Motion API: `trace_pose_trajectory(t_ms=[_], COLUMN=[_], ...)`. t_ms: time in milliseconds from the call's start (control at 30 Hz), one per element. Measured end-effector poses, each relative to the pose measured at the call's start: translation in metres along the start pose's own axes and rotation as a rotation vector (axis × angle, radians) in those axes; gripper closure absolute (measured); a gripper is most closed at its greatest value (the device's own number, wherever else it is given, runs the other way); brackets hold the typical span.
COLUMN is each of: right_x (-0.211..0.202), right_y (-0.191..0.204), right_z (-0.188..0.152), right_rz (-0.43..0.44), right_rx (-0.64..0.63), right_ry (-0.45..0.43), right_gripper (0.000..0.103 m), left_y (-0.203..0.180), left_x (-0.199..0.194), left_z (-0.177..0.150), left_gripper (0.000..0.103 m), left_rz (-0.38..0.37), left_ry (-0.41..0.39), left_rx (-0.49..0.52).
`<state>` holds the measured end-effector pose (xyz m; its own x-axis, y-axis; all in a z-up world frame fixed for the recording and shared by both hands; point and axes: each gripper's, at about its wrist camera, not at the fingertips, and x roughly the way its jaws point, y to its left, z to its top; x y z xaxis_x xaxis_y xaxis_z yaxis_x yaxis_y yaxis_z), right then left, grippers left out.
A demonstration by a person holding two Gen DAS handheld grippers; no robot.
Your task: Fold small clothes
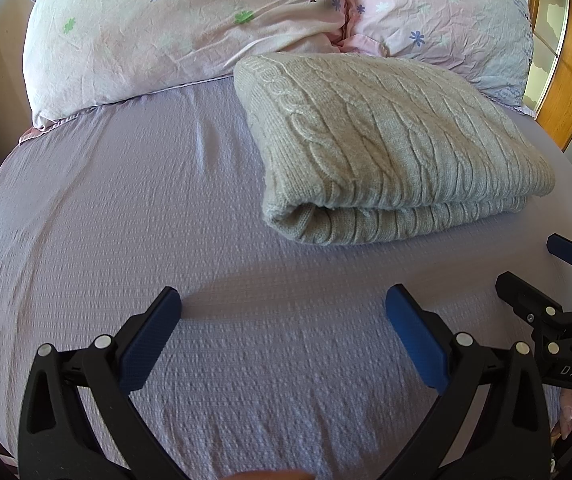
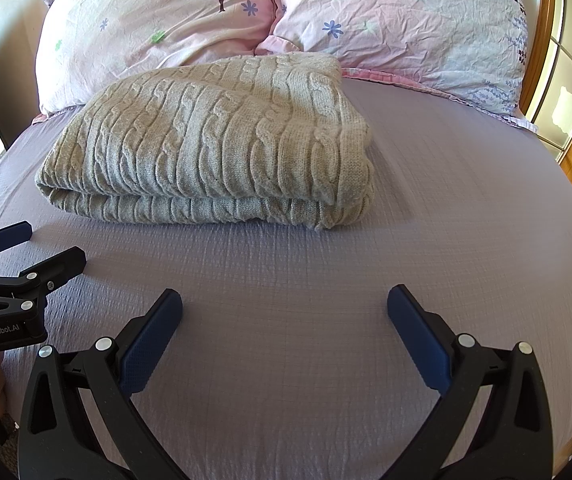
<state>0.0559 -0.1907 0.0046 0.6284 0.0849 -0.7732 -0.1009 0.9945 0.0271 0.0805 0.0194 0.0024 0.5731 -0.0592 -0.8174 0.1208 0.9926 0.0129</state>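
A beige cable-knit sweater [image 1: 390, 148] lies folded into a thick rectangle on the lilac bed sheet [image 1: 125, 220], just below the pillows. It also shows in the right wrist view [image 2: 213, 144]. My left gripper [image 1: 283, 300] is open and empty, hovering over bare sheet in front of the sweater. My right gripper [image 2: 284, 300] is open and empty too, short of the sweater's near edge. The right gripper shows at the right edge of the left wrist view [image 1: 542, 264], and the left gripper at the left edge of the right wrist view [image 2: 41, 244]; both look open.
Two pink flowered pillows [image 1: 173, 28] [image 2: 398, 20] lie against the head of the bed behind the sweater. A wooden frame with glass panes [image 2: 566, 92] stands at the right. The lilac sheet [image 2: 446, 208] stretches around the sweater.
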Motion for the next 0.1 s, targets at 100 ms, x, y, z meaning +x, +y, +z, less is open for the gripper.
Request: trace_pose_trajectory(t_ms=[100], right_x=[-0.0001], right_y=[0.0001], right_z=[-0.0001], right_rz=[0.000], right_rx=[0.000], right_ry=[0.000], right_gripper=[0.001], left_y=[0.0003], left_x=[0.0001], left_z=[-0.0002], left_gripper=[0.002], left_rz=[0.002], left_ry=[-0.003], left_rx=[-0.002])
